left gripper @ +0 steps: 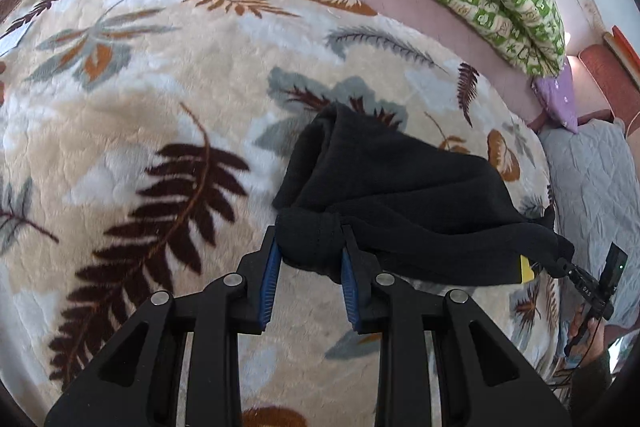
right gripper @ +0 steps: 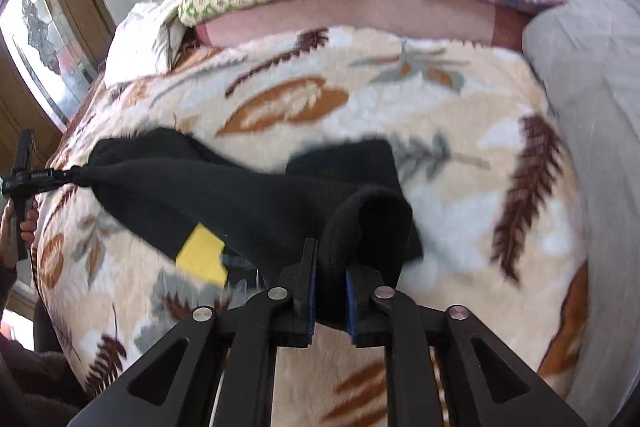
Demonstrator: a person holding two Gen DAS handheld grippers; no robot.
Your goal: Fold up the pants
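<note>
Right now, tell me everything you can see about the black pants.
The black pants look like a soft, thick knit or fleece, bunched and draped rather than flat. The left gripper clamps one gathered edge, and the right gripper clamps another, so the fabric hangs stretched between them over the leaf-patterned blanket. The far part appears to rest on the blanket. A yellow patch, maybe a tag, shows on the underside. No waistband or legs can be told apart.
</note>
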